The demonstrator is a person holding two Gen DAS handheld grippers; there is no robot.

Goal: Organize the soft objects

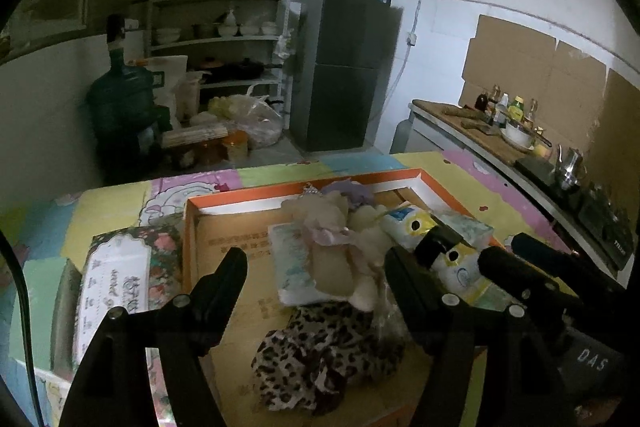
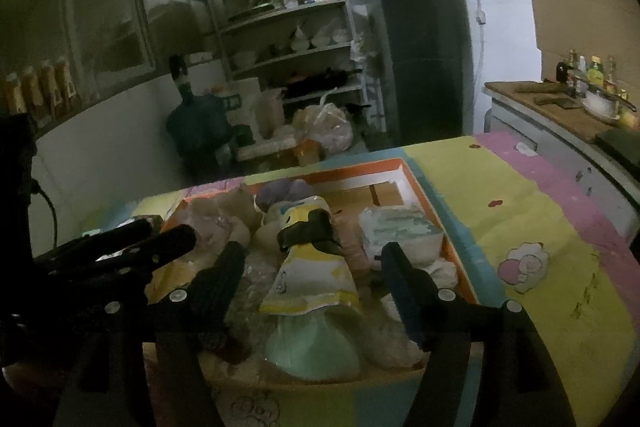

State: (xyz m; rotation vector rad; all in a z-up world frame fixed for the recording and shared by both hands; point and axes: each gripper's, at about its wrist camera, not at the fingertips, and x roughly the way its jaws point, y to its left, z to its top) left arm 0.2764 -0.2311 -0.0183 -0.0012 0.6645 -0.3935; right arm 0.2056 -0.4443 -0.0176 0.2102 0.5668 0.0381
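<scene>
Left gripper (image 1: 316,267) jaws spread wide w/ nothing between, hovering over the leopard-print cloth (image 1: 316,355) at the near end of the orange-rimmed box (image 1: 304,183); right gripper (image 2: 314,263) jaws also apart, empty, over the yellow-and-white duck plush (image 2: 308,267). Beyond: tissue pack (image 1: 294,267) under a beige plush (image 1: 340,255), purple fabric (image 1: 352,191) at far rim. Box sits on pastel-covered table (image 2: 532,227).

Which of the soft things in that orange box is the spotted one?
On the pastel patchwork table sits an orange-rimmed cardboard tray. At its near edge, before the cream plush toy, lies a crumpled leopard-print cloth. Only it carries dark spots.
</scene>
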